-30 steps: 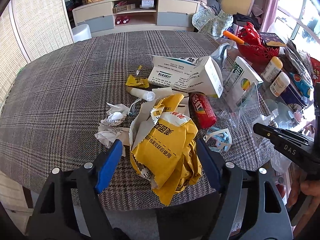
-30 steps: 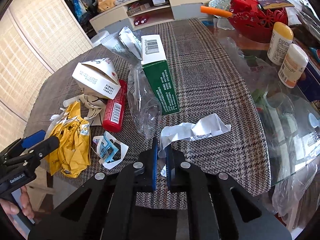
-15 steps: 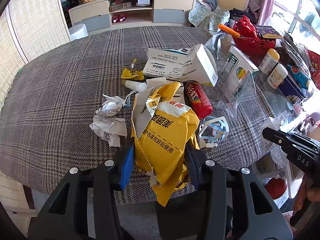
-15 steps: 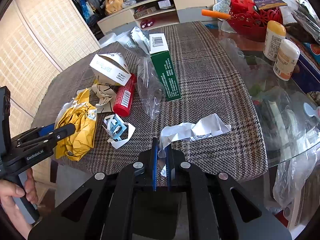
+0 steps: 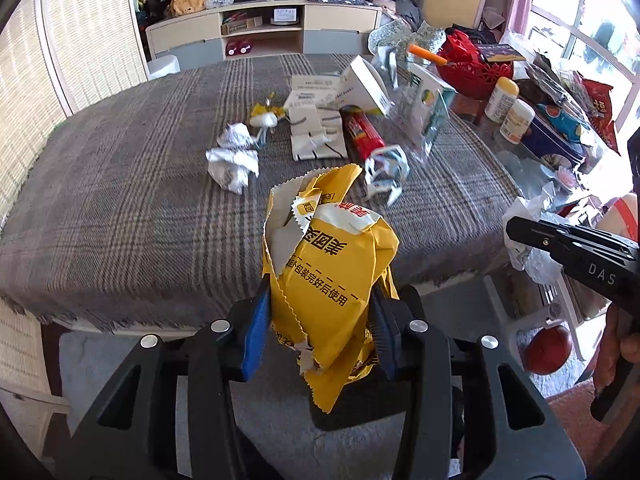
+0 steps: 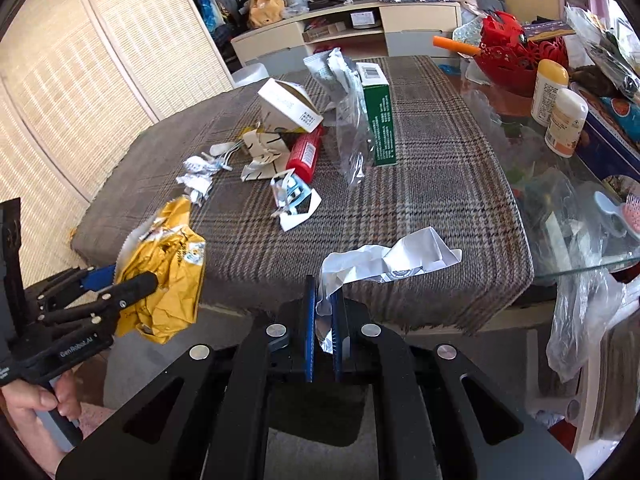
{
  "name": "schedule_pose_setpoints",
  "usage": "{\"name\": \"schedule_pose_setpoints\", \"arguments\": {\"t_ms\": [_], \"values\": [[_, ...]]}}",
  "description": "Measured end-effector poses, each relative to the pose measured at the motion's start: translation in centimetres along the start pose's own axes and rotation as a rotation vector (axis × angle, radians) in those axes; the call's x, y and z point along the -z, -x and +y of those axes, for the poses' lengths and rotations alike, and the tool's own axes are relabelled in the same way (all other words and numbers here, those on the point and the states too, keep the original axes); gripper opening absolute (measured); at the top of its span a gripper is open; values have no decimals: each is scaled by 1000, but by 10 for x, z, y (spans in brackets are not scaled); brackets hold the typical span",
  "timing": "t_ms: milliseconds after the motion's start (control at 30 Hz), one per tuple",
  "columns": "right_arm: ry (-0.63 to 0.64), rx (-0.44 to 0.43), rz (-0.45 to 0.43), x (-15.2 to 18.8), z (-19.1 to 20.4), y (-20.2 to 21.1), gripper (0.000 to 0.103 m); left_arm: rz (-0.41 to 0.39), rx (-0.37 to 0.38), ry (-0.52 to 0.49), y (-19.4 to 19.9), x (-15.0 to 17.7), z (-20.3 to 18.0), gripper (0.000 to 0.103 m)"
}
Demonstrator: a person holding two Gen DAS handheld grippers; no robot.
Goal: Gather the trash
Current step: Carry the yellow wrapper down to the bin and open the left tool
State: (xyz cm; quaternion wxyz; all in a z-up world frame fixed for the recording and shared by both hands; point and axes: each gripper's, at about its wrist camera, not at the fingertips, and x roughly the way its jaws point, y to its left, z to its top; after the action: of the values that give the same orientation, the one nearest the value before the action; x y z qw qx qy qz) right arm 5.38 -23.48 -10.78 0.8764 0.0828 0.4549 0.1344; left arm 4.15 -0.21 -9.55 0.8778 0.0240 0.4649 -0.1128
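Note:
My left gripper is shut on a crumpled yellow paper bag and holds it lifted off the table's near edge; the bag also shows in the right wrist view. My right gripper is shut on a crumpled white paper that trails onto the plaid tablecloth. In the left wrist view the right gripper shows at the right with the white paper. On the cloth lie crumpled white tissues, a red tube and a torn blue-white wrapper.
An opened white box, a green carton and a clear plastic bag stand mid-table. Two bottles and a red basket sit on the glass part at right. A TV cabinet stands behind.
My left gripper closed on the yellow bag and pulled it back off the table edge. My right gripper drew back with the white paper, still shut on it.

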Motion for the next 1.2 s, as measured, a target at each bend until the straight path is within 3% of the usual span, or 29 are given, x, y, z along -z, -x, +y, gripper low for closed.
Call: {"name": "schedule_pose_setpoints", "arguments": {"t_ms": [300,500,900,1200], "values": [[-3,-75,39,66,9,-7,9,89,78,52,-14,75,-17,43],[-33,-97,104,90,12,-39,9,101,56,78,-38,103,-19,43],[-78,-83,225,94,14,-101,9,209,65,50,-101,112,-25,43],[-99,-82,257,88,13,-116,17,247,58,44,-114,112,-24,53]]}}
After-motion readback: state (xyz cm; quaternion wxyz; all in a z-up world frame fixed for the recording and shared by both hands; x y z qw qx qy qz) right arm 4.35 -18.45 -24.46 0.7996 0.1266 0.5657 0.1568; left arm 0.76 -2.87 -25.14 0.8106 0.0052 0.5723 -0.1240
